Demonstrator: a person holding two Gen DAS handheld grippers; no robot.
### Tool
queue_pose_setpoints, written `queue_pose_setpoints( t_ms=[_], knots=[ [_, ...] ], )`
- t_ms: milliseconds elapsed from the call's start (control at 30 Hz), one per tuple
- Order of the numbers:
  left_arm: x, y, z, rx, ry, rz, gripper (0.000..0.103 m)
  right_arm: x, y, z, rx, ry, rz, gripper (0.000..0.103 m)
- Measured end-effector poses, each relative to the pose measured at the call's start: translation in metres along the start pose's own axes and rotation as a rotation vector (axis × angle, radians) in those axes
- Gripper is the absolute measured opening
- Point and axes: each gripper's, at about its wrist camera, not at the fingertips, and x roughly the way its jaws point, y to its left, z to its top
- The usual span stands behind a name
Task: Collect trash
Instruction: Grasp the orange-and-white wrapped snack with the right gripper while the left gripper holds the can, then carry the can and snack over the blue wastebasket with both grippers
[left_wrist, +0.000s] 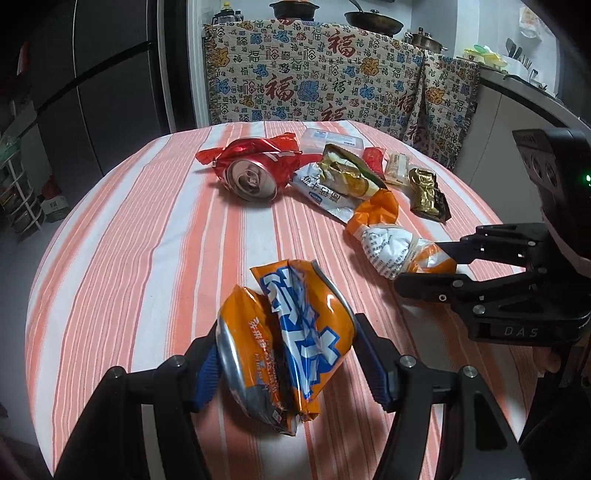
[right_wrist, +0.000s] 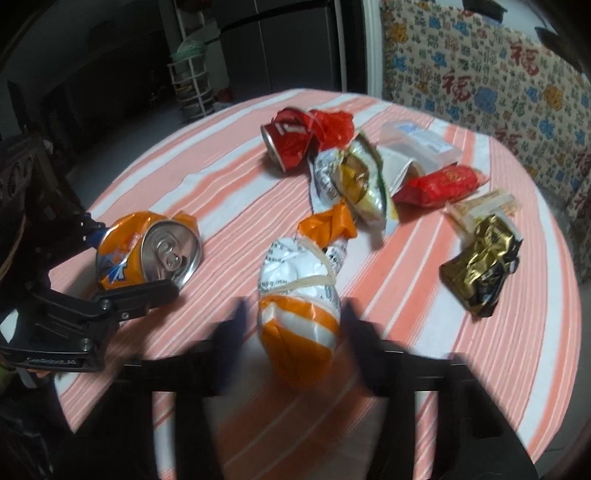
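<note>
Trash litters the striped table (left_wrist: 147, 229); left gripper (left_wrist: 284, 358) clamps the orange can (left_wrist: 284, 347), right gripper (right_wrist: 295, 328) straddles the rubber-banded wrapper (right_wrist: 299, 295), contact unclear.

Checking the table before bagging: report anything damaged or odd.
Both cans are crushed: the orange can, lying between the left claw fingers, and the red can on its side farther back. The orange-and-white bag is balled up and tied with a rubber band. No spill shows.

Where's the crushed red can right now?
The crushed red can lies on its side at the table's far end, left of the wrapper pile, with a red wrapper bunched against it.
</note>
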Motion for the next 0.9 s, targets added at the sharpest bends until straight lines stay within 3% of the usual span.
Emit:
queue_pose_setpoints(
  t_ms=[333,900],
  knots=[
    [-0.007,-0.019,0.006,0.018,-0.021,-0.037,0.066,-0.046,-0.019,-0.019,0.086,-0.039,0.001,0.042],
    [0.0,-0.093,0.017,0.122,-0.005,-0.127,0.066,-0.09,-0.053,-0.059,0.184,-0.058,-0.056,0.042]
  ],
)
